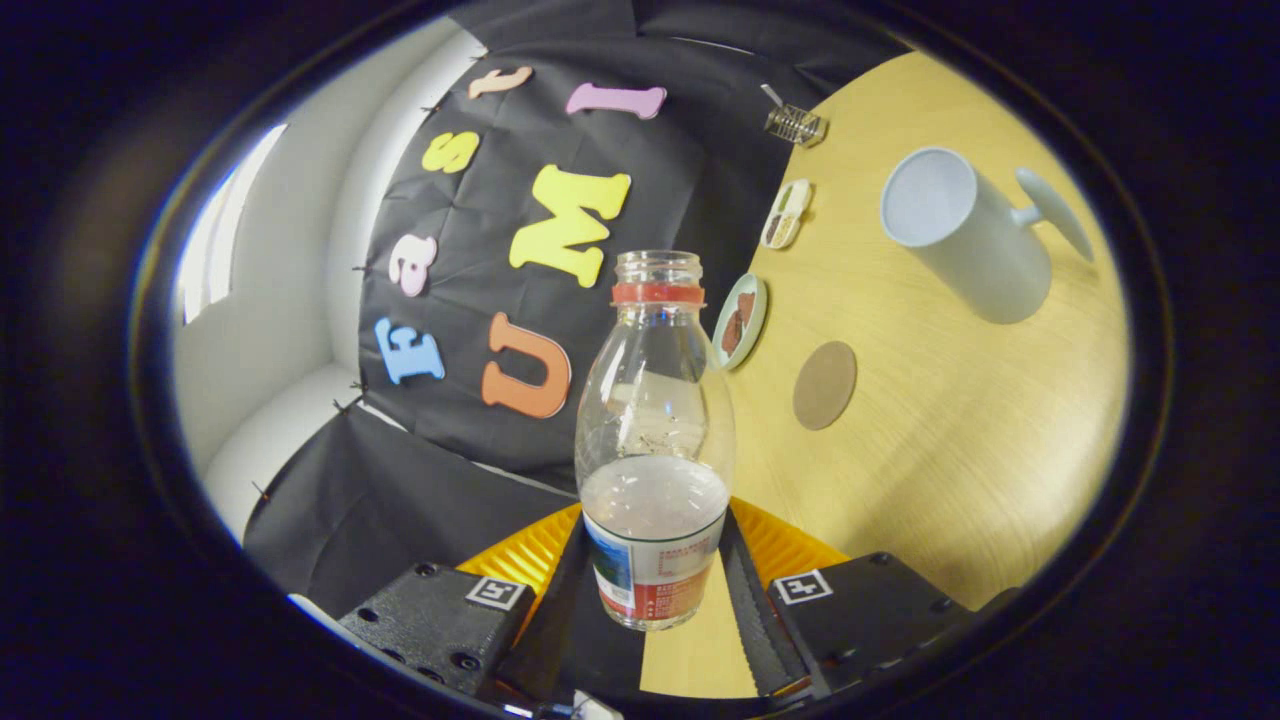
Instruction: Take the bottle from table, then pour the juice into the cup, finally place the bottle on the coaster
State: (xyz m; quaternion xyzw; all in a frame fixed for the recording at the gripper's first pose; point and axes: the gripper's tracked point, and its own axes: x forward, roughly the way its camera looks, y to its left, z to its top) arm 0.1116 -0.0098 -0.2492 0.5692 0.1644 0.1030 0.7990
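- The gripper [655, 590] clasped the bottle [653, 440] between both fingers, at its labelled base.
- The label's print was too small to read.
- The bottle was clear, uncapped, red-collared, holding pale liquid low down, raised beside the table [950, 450], near the coaster [825, 385] and white cup [960, 235].

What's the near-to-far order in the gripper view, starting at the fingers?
Gripper, fingers pressed on either side of the bottle → round brown coaster → small plate → white cup → small oval dish → wire whisk-like tool at the far end of the table.
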